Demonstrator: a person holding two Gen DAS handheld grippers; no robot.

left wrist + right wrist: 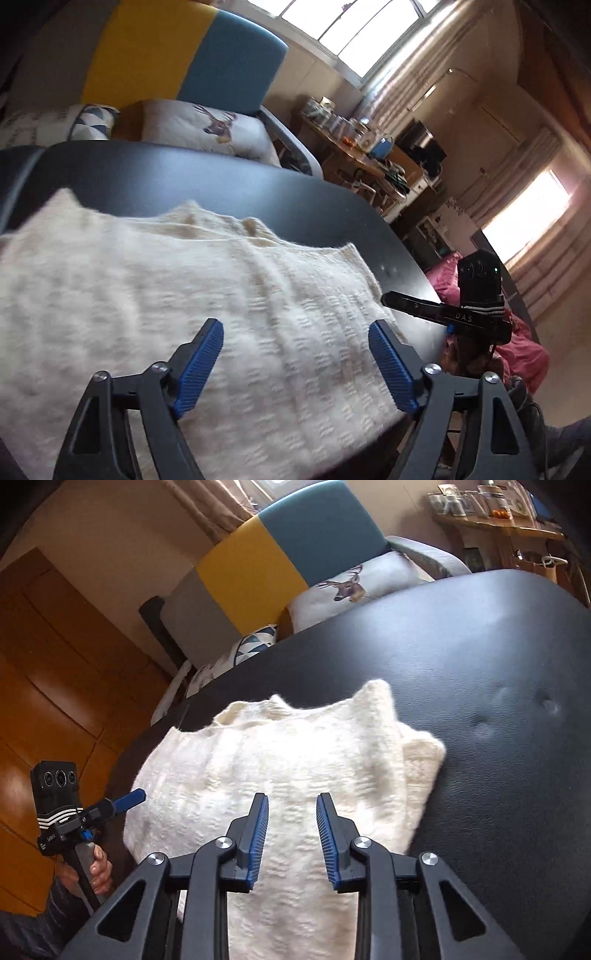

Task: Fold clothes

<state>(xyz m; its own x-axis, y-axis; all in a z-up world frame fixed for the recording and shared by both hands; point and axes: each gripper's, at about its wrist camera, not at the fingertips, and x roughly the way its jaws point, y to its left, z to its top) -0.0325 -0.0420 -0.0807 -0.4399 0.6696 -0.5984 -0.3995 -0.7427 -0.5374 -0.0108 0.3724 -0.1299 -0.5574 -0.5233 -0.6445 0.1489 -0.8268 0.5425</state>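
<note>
Two claws, one cream knit garment (280, 760), so here's how we read it going left to right. Off at the far left, in the right wrist view, we can see a hand (96, 871) gripping the handle of the left claw (129, 797), held just off the garment's left edge, near the rim of the black surface (480, 672). From its own camera the left claw (295, 358) has its blue pads spread wide with nothing between them, hovering over the knit. We figure it's parked there because that's the side it would pinch from. In the middle, the garment lies bunched on the surface with at least one layer doubled over, and a lower layer pokes out at its right edge. That could be a fold partway done or just how it was dropped, we honestly can't tell. Further right, the right claw (291, 834) sits over the garment's near part, pads apart but narrower than the other one, empty too. Behind the surface there's a sofa (280, 554) with a deer cushion (354, 587), and at the far right a cluttered wooden shelf (495, 520). Soft, floppy knit like this will probably sag and slide when lifted, so both edges want holding.
</note>
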